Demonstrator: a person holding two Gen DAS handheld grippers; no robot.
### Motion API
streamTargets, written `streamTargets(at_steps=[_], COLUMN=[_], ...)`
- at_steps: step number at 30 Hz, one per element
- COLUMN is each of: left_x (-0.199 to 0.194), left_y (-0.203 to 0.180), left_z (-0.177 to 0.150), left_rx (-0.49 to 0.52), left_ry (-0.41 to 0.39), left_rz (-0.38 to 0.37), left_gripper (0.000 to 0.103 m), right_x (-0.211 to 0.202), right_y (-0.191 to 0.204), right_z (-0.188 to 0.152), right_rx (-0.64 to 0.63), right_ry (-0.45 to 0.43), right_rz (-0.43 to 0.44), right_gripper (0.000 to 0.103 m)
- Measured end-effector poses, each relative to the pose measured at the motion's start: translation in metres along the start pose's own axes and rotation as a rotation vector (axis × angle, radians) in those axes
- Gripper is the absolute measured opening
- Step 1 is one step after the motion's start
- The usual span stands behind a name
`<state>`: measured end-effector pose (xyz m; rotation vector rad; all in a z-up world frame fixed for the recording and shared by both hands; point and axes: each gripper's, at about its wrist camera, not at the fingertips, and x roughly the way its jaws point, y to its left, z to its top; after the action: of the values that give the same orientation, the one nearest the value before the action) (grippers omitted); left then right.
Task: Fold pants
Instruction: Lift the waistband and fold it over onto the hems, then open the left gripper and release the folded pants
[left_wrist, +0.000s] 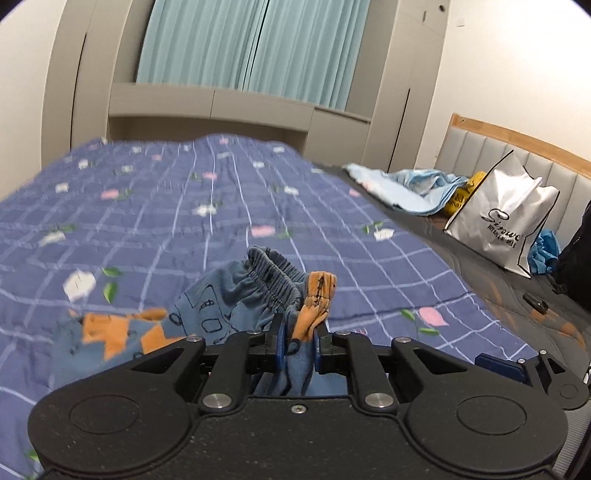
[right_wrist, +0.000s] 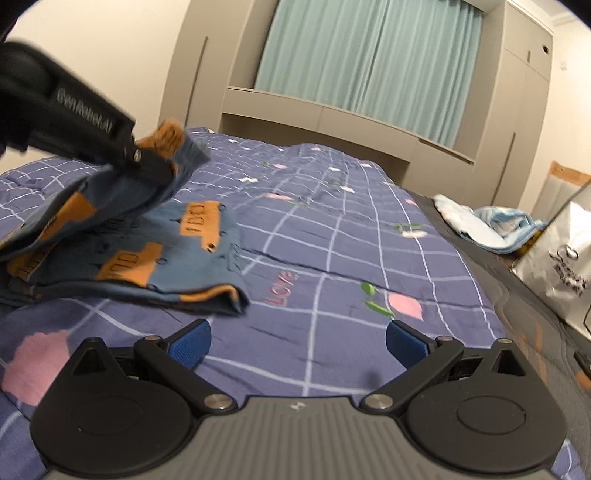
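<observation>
Blue pants (right_wrist: 155, 243) with orange bus prints (waistband bunched), left claw (left_wrist: 298, 345) clamping them, right claw (right_wrist: 297, 341) spread apart.

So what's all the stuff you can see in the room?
pants: one, blue with orange buses, on the quilt, one end lifted
quilt: one, purple checked with flowers, covering the bed
blue cloth: one pile, light blue, bed's far right edge
shopping bag: one, white, against the headboard
curtains: teal, drawn, behind the bed
left gripper: black, jaws clamped on the pants
right gripper: black, blue pads, jaws wide, empty
</observation>
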<state>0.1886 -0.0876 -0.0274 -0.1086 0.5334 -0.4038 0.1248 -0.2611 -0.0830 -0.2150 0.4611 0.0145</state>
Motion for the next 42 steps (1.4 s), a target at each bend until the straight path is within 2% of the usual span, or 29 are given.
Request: streamTargets(at_steps=[5, 8, 9, 12, 13, 19, 22, 25, 29, 36, 42], left_x=[0.013, 0.012, 0.011, 0.005, 0.003, -0.004, -0.009, -0.017, -0.027, -0.039, -0.05], left_y=[0.005, 0.007, 0.008, 0.01, 0.009, 0.008, 0.009, 0.013, 0.022, 0.042, 0.058], left_z=[-0.006, -0.006, -0.007, -0.005, -0.004, 0.001, 0.002, 0.001, -0.004, -0.01, -0.008], left_rx=[-0.055, -0.072, -0.076, -0.089, -0.088, -0.086, -0.083, -0.074, -0.076, -0.103, -0.101], left_ry=[0.055, 0.067, 0.069, 0.054, 0.042, 0.031, 0.027, 0.019, 0.023, 0.055, 0.056], left_rz=[-0.021, -0.026, -0.027, -0.044, -0.04, -0.037, -0.004, 0.04, 0.087, 0.146, 0.189], left_gripper=[0.019, 0.025, 0.03, 0.063, 0.068, 0.088, 0.097, 0.101, 0.102, 0.102, 0.102], right_x=[-0.001, 0.0, 0.001, 0.0, 0.002, 0.003, 0.002, 0.006, 0.01, 0.011, 0.007], right_y=[-0.003, -0.002, -0.003, -0.003, -0.003, -0.002, -0.005, -0.013, -0.027, -0.038, -0.043], right_z=[-0.004, -0.005, -0.005, -0.005, -0.004, -0.005, -0.004, -0.003, 0.002, 0.009, 0.015], right_rx=[0.016, 0.018, 0.018, 0.017, 0.016, 0.016, 0.034, 0.083, 0.159, 0.222, 0.262], right_ry=[0.007, 0.01, 0.012, 0.014, 0.015, 0.023, 0.031, 0.06, 0.106, 0.154, 0.156], right_rz=[-0.001, -0.002, -0.002, -0.003, -0.003, -0.002, 0.01, 0.043, 0.083, 0.093, 0.095], right_gripper=[0.103, 0.103, 0.103, 0.103, 0.103, 0.103, 0.103, 0.103, 0.103, 0.103, 0.103])
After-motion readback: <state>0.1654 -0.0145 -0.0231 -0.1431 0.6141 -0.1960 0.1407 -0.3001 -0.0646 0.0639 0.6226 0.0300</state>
